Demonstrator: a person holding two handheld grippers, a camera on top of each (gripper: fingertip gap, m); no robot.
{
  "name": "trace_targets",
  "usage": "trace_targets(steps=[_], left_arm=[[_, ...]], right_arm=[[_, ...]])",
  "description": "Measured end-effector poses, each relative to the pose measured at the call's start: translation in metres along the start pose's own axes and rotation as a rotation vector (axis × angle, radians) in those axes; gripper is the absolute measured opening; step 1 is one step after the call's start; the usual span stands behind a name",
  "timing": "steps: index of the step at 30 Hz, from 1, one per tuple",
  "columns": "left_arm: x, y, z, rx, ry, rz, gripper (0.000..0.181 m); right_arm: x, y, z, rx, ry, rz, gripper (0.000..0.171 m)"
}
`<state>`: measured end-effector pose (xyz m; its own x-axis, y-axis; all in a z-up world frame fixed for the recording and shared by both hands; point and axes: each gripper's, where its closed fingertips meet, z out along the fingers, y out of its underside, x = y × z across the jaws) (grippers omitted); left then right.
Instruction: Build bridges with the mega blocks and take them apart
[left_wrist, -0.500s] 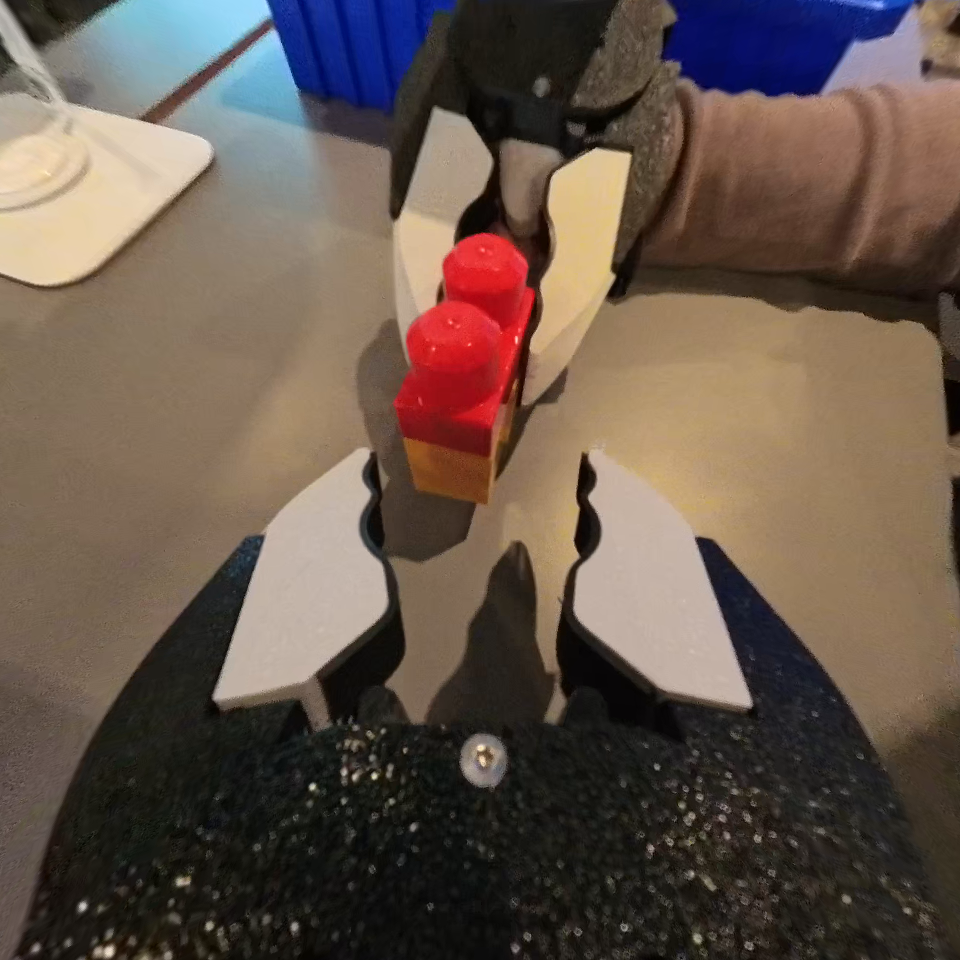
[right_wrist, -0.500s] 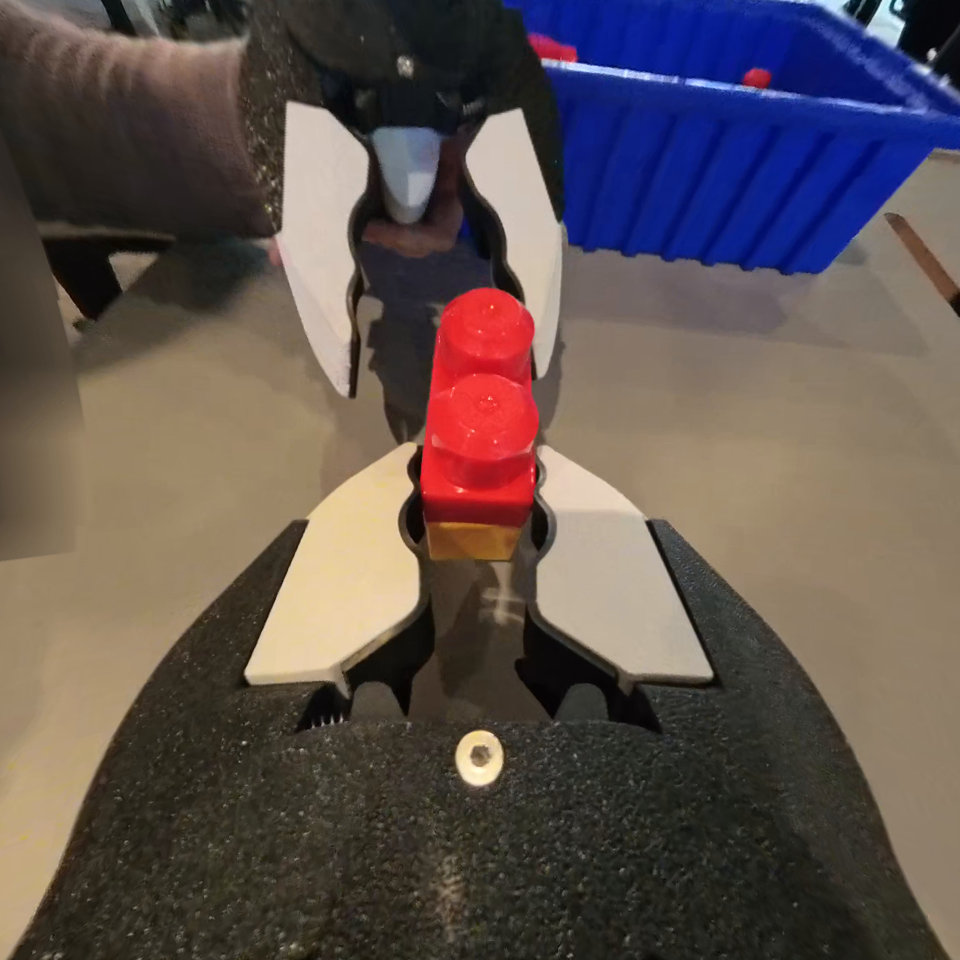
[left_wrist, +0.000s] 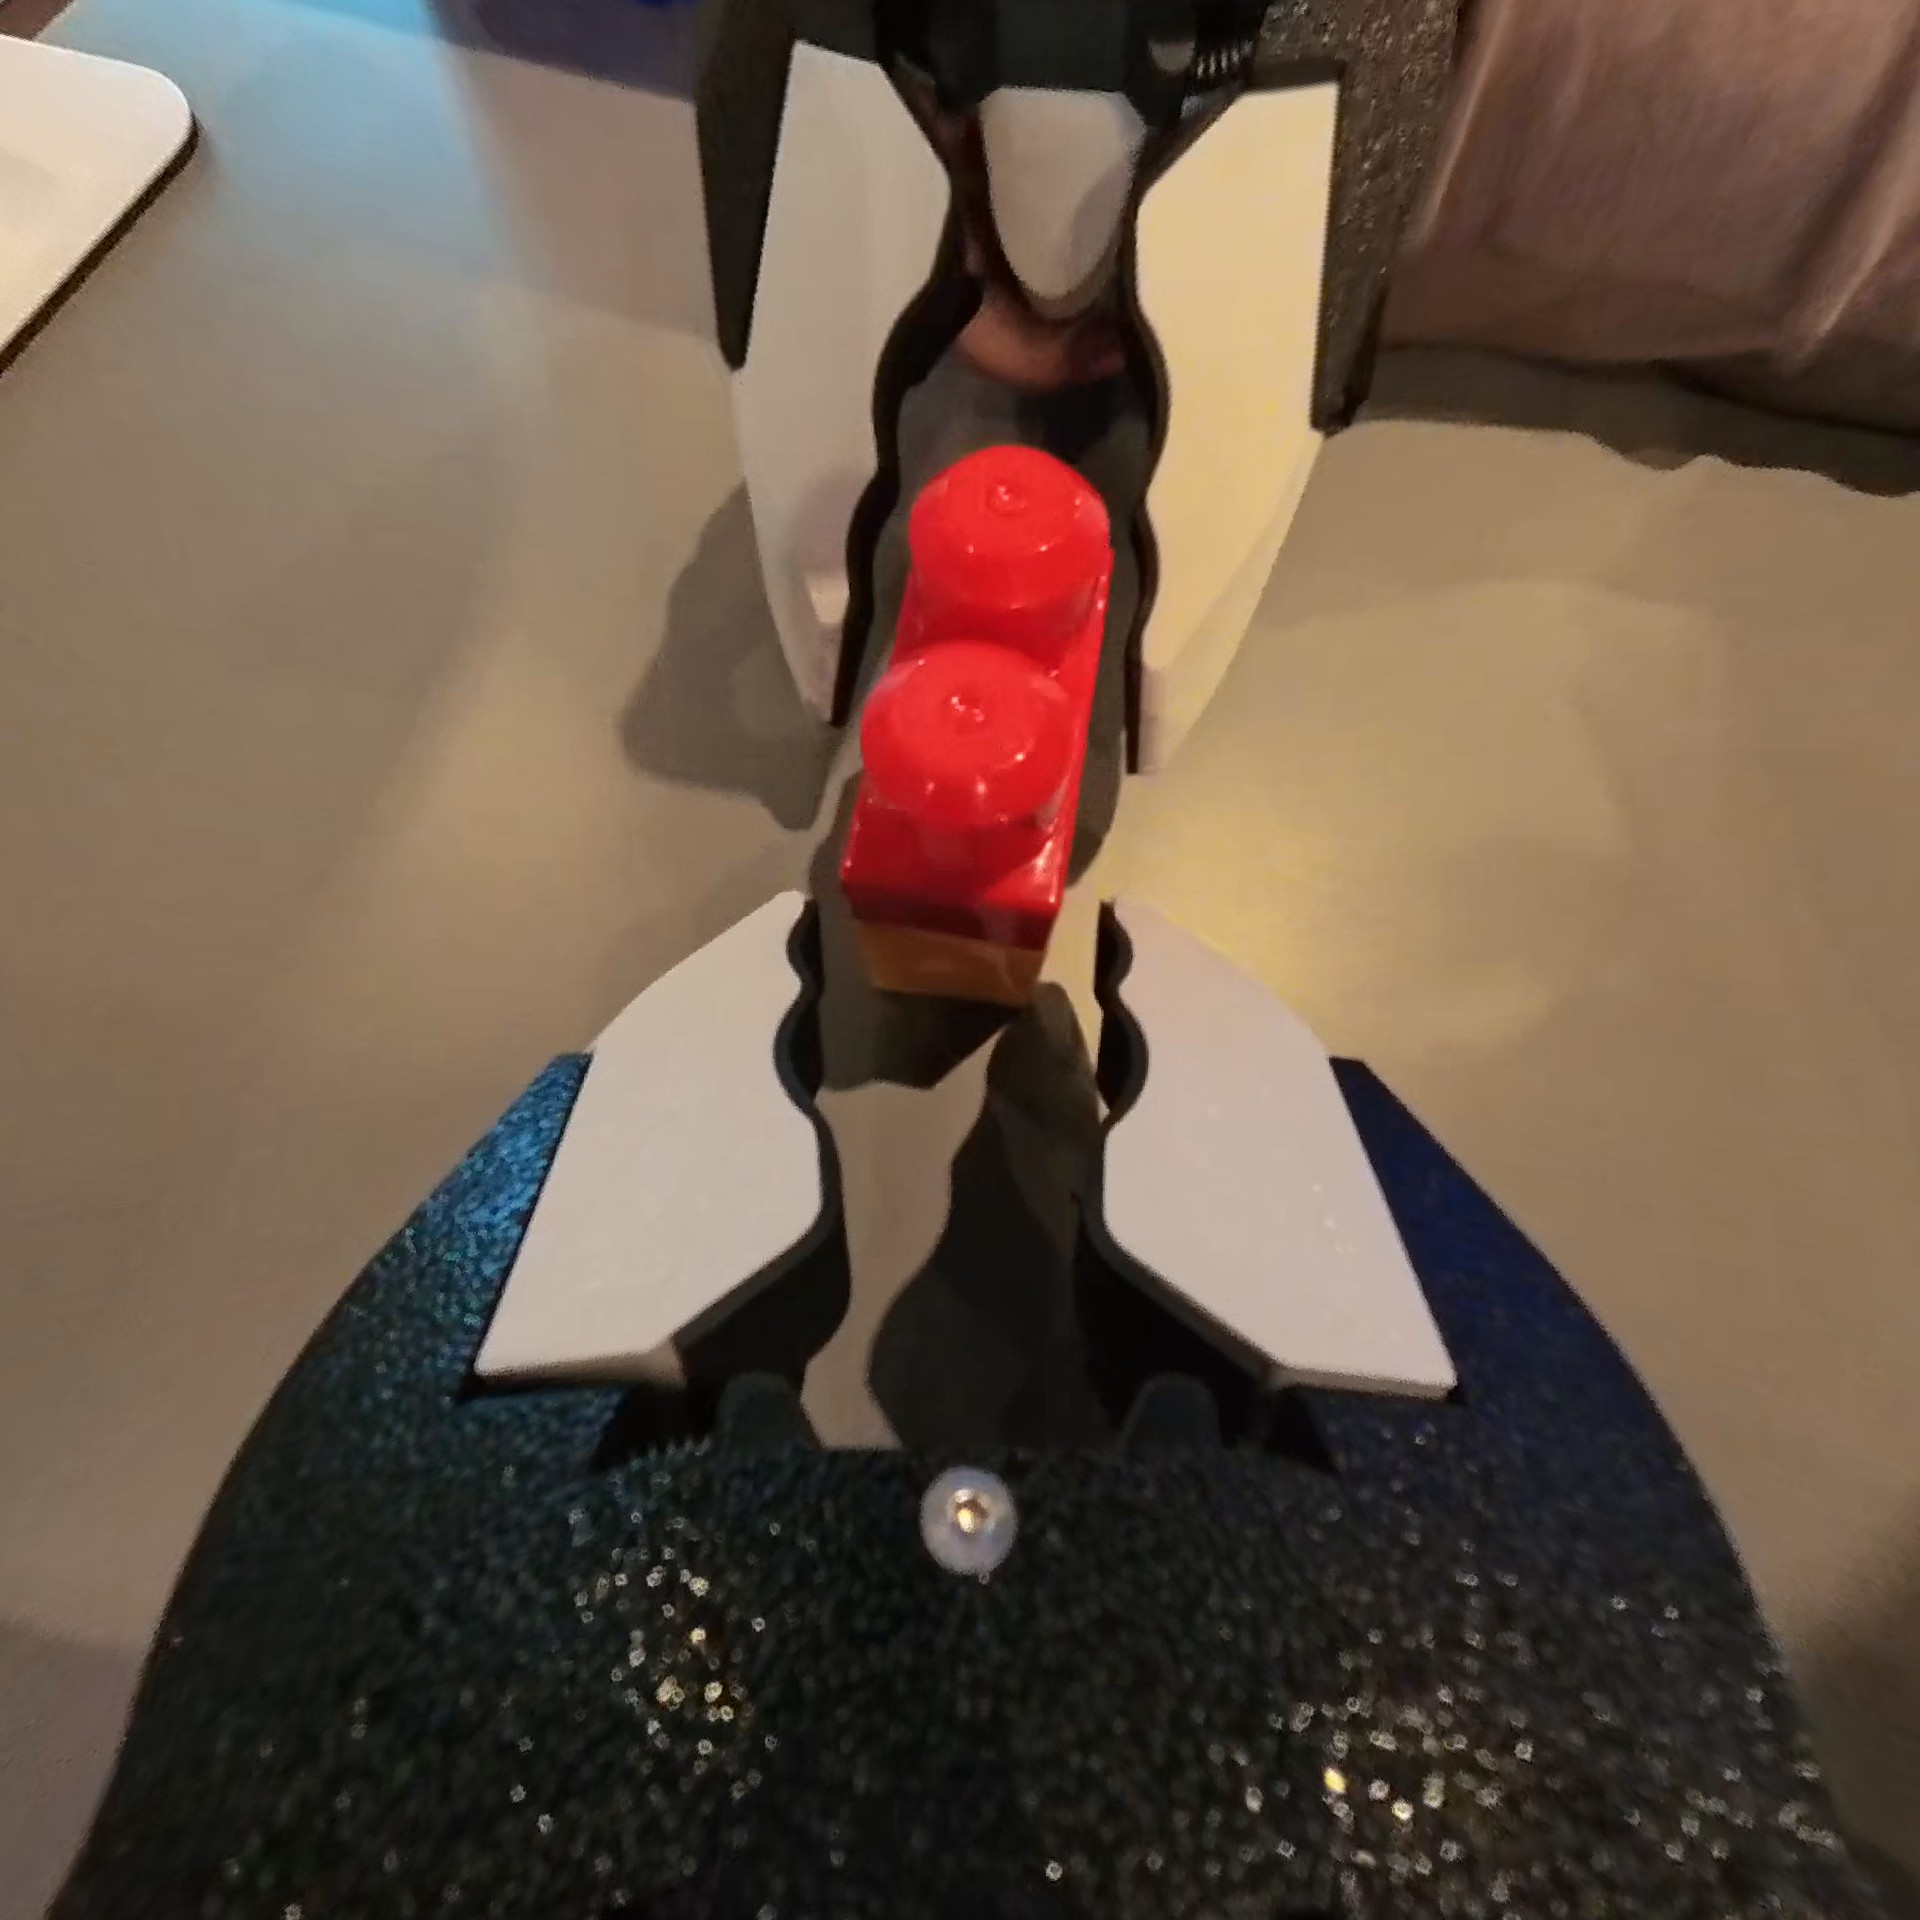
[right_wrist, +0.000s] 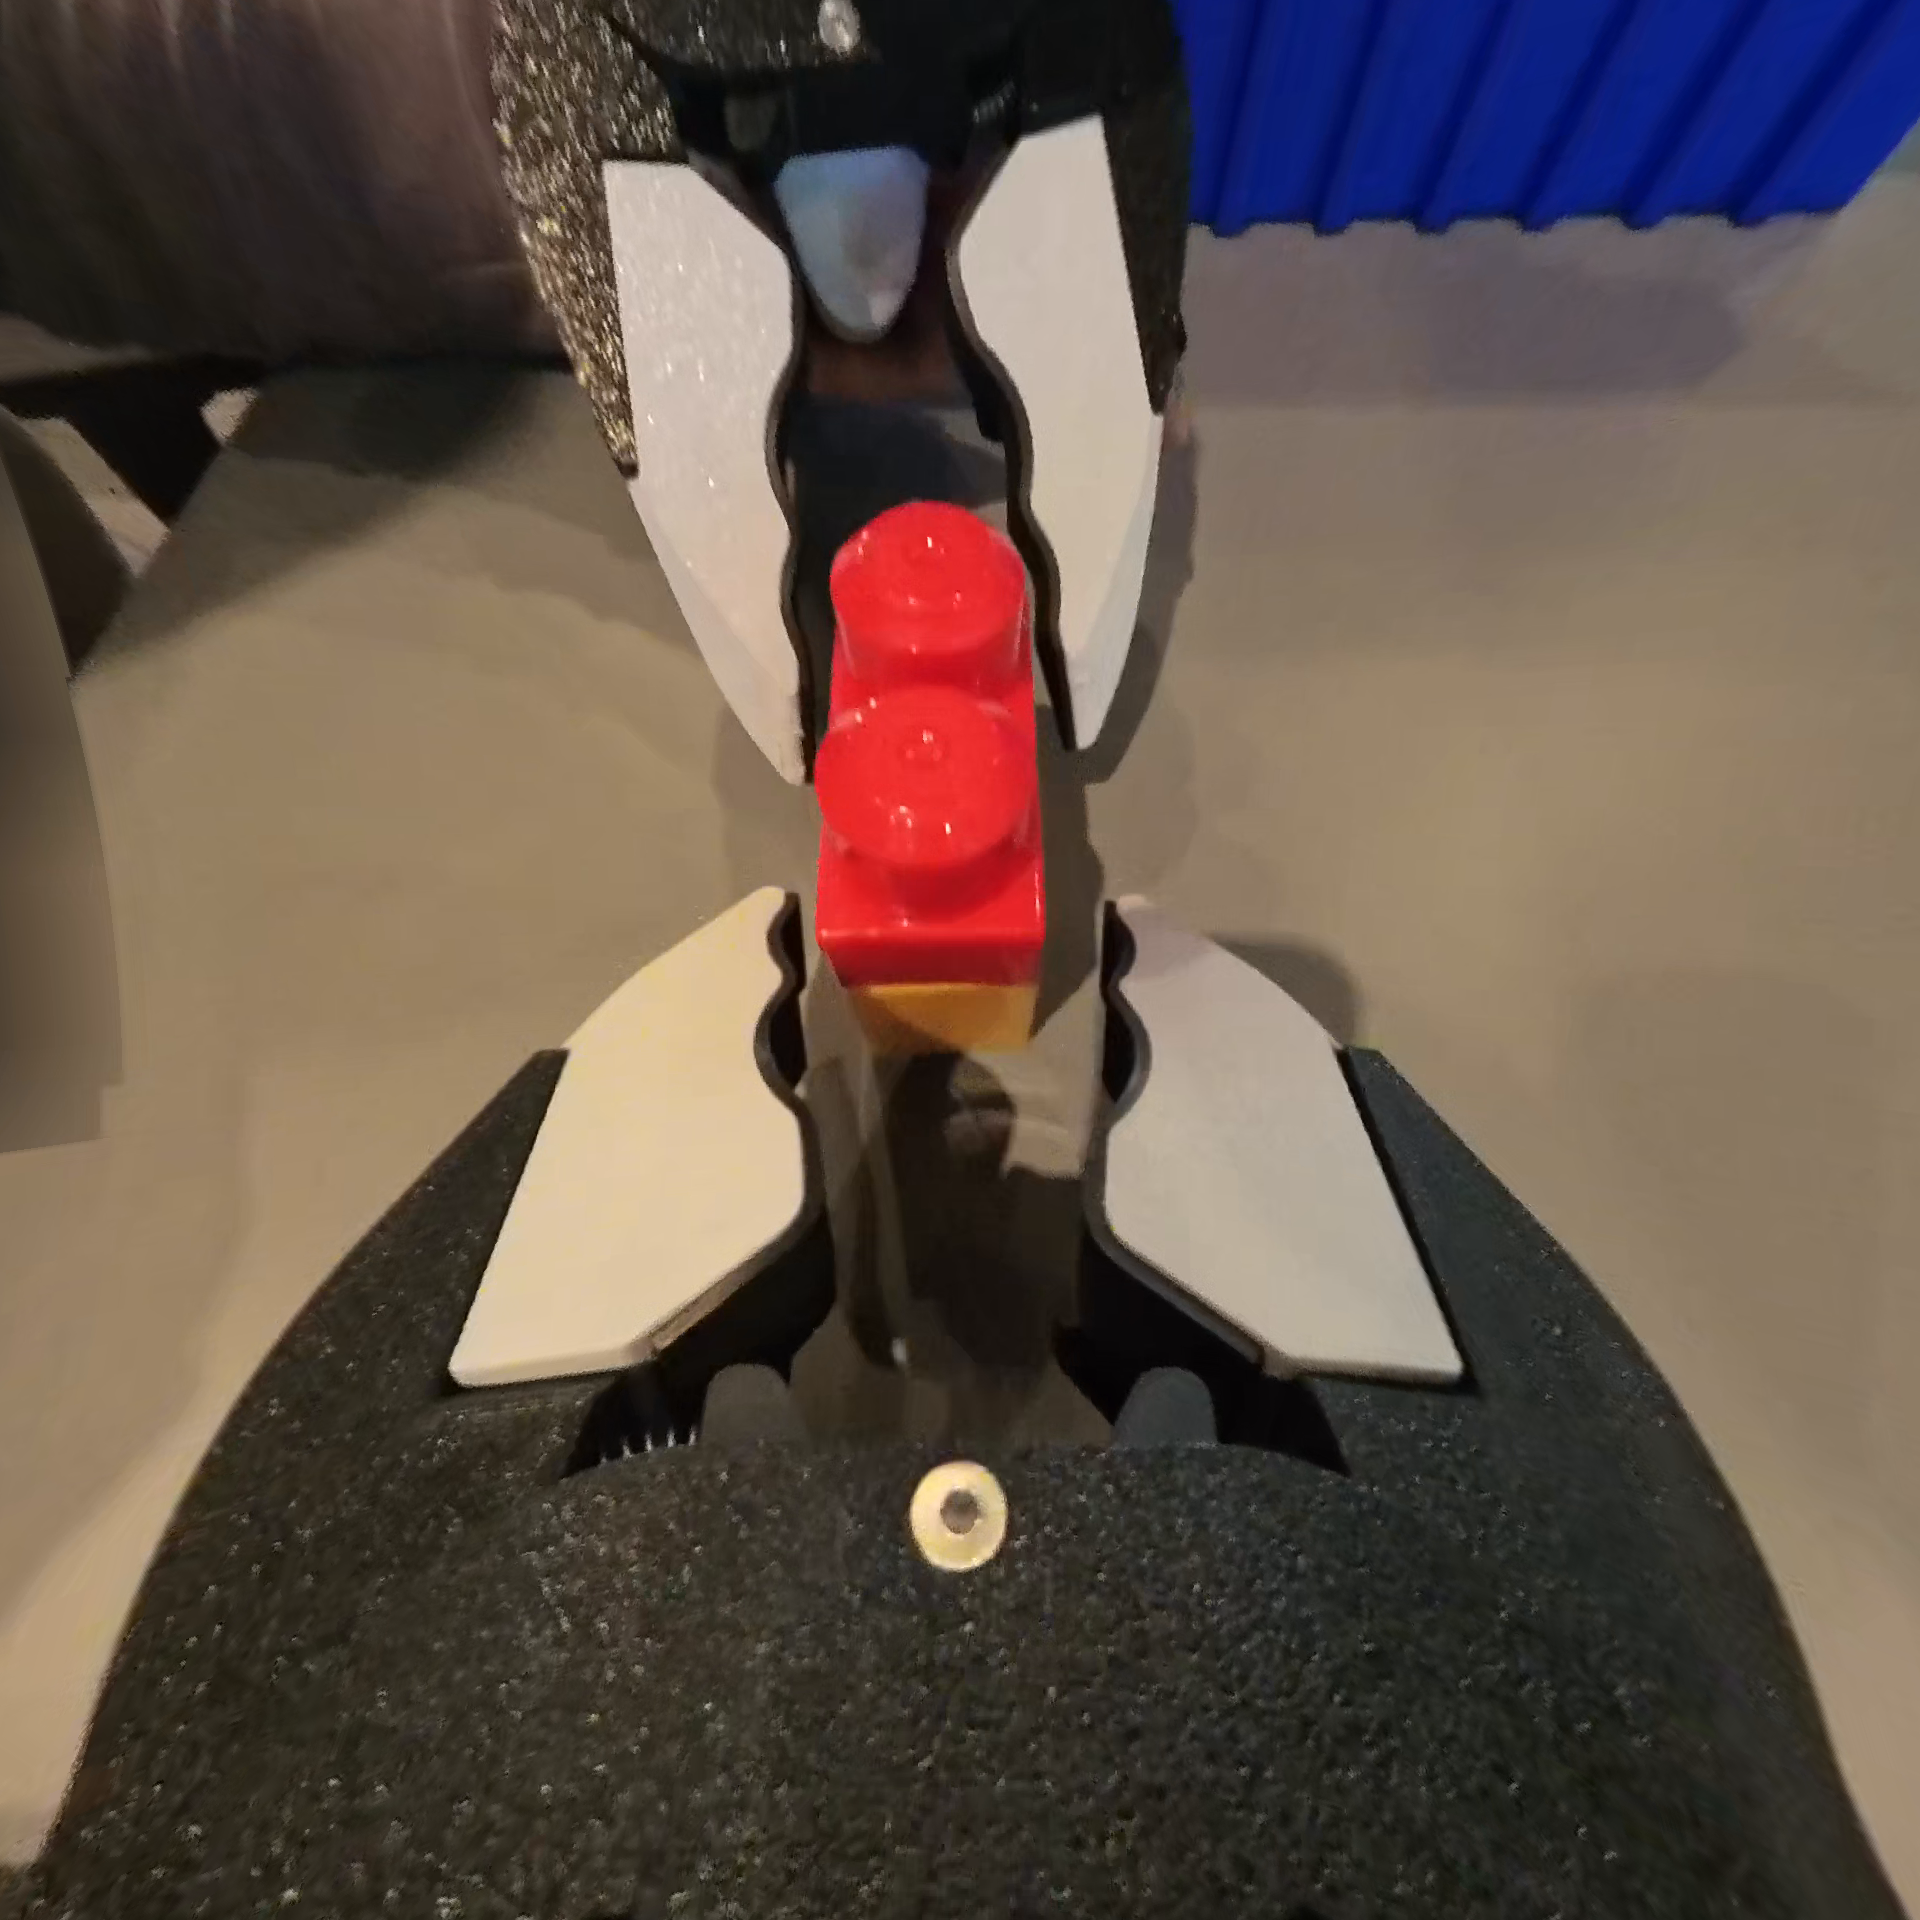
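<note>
A red block (left_wrist: 971, 727) sat on a yellow block (left_wrist: 951, 961) on a grey table (left_wrist: 364, 727), between two facing grippers. The left gripper (left_wrist: 956, 925) and the right gripper (right_wrist: 951, 914) both had fingers spread, gripping nothing. A blue bin (right_wrist: 1558, 104) stood behind.
</note>
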<state>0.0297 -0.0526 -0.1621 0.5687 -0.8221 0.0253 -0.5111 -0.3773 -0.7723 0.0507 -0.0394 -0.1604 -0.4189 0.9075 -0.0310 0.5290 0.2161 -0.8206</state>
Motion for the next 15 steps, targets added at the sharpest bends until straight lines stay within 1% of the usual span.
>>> trace_targets(steps=[2, 4, 5, 9, 15], left_arm=[[0.0007, 0.0009, 0.0034, -0.008, 0.009, 0.013, 0.049], [0.0012, 0.0025, 0.0071, -0.023, 0.006, 0.034, 0.042], [0.001, 0.0033, 0.0084, -0.03, 0.002, 0.042, 0.037], [0.0013, 0.004, 0.0078, -0.037, 0.03, 0.012, 0.036], [0.0001, 0.0061, 0.0064, -0.043, 0.004, 0.016, 0.036]], right_arm=[[0.0003, 0.0038, -0.0016, -0.019, 0.013, -0.013, 0.053], [-0.0004, 0.0055, -0.0017, -0.032, 0.014, -0.023, 0.038], [-0.0009, 0.0053, -0.0015, -0.029, 0.013, -0.023, 0.037], [-0.0007, 0.0048, -0.0007, -0.032, 0.012, 0.01, 0.037], [-0.0015, 0.0048, 0.0013, -0.034, 0.091, 0.031, 0.036]])
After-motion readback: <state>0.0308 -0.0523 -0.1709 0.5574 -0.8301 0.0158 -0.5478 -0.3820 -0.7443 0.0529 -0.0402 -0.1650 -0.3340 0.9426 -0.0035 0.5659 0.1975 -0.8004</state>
